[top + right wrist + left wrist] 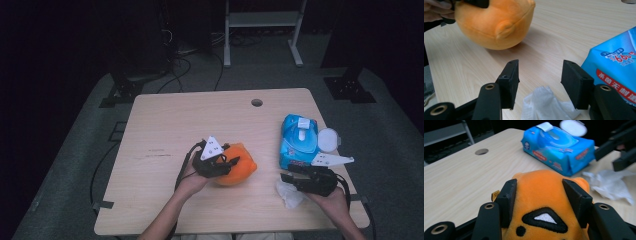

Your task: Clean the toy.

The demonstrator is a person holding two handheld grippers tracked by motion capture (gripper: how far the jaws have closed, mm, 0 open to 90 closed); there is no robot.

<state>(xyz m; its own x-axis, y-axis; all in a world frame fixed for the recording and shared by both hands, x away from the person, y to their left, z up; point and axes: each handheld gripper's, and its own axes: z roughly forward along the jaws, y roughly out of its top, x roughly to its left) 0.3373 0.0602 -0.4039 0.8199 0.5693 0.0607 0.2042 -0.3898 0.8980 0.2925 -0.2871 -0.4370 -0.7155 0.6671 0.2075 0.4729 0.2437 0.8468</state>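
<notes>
Nearest me, between my right gripper's (537, 82) parted jaws, lies a crumpled white wipe (546, 106) on the table (165, 125), untouched: light, limp, best pinched at its bunched middle, I judge. Just left, my left gripper (540, 197) is clamped across the orange plush toy (544, 195), which sits mid-table; soft and squashy, it should hold by its bulging sides. Beyond the wipe, the blue wipes pack (298, 141) stands lid open, close enough to crowd my right hand's reach
</notes>
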